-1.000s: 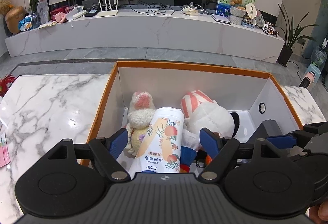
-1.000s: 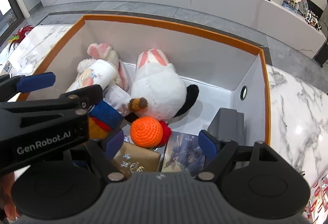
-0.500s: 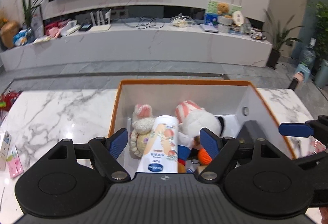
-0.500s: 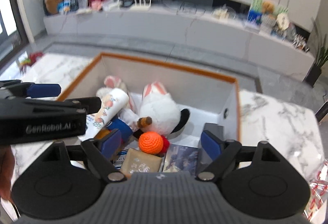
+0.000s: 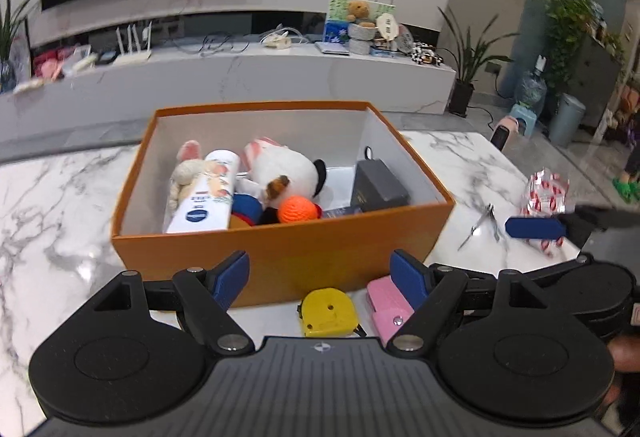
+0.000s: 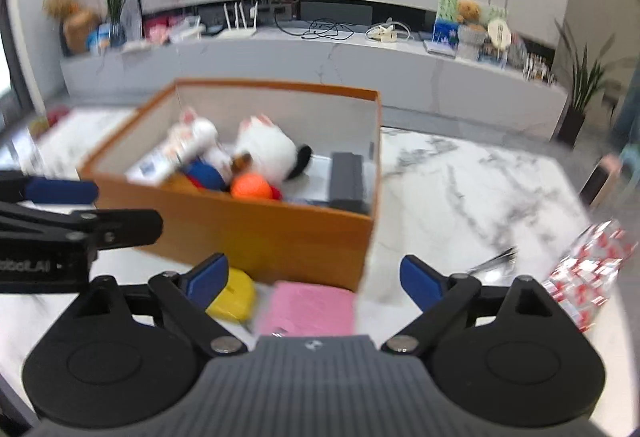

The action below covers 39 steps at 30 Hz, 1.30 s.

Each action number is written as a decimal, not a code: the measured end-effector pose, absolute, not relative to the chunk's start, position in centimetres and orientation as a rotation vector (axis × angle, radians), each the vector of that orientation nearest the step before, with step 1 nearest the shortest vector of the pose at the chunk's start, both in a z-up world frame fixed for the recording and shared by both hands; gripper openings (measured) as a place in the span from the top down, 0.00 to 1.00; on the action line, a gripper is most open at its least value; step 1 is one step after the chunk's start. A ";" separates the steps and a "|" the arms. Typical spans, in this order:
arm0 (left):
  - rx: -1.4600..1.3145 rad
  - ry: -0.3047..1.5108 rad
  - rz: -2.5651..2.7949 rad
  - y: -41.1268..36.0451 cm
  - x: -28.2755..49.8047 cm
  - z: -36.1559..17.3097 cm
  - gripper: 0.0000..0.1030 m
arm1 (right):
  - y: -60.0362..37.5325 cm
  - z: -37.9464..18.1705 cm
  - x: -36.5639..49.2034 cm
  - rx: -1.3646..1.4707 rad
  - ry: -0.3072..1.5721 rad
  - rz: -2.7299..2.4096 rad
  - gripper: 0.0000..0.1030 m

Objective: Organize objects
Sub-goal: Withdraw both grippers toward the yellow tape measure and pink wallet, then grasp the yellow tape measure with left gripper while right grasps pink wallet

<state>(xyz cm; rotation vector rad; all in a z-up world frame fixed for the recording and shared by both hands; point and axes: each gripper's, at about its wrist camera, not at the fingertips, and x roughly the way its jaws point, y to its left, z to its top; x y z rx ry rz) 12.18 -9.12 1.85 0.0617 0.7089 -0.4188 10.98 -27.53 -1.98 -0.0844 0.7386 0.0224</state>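
Note:
An orange box [image 5: 280,249] [image 6: 260,233] stands on the marble table. It holds plush toys [image 5: 284,169], a white canister [image 5: 206,195], an orange knitted ball [image 5: 298,209] [image 6: 250,187] and a grey box [image 5: 378,185]. In front of it lie a yellow tape measure [image 5: 328,311] [image 6: 236,295] and a pink case [image 5: 386,303] [image 6: 308,307]. My left gripper [image 5: 320,277] is open and empty, pulled back before the box. My right gripper [image 6: 314,279] is open and empty above the pink case.
Small metal clippers [image 5: 482,221] and a red-and-white packet [image 5: 546,193] [image 6: 584,271] lie on the table to the right. A long white TV bench [image 5: 240,77] runs along the back wall.
Both grippers have drawn back and up from inside the box to in front of it. The canister stays in the box. The tape measure and pink case have come into view.

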 end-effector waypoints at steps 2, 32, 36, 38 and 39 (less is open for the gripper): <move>0.076 0.703 -0.417 -10.0 12.1 0.6 0.11 | -28.0 -2.9 10.7 -0.096 0.766 0.038 0.09; 0.067 0.845 -0.305 -10.0 15.1 -9.9 0.07 | -29.9 -9.1 11.5 -0.077 0.904 0.081 0.09; 0.083 0.842 -0.294 -8.8 14.4 -9.9 0.07 | -29.3 -10.1 12.2 -0.071 0.894 0.052 0.09; 0.060 0.833 -0.322 -8.4 14.4 -9.9 0.07 | -28.9 -10.6 12.6 -0.065 0.891 0.058 0.09; 0.037 0.827 -0.337 -8.2 14.5 -9.9 0.07 | -28.7 -10.9 12.8 -0.058 0.896 0.063 0.09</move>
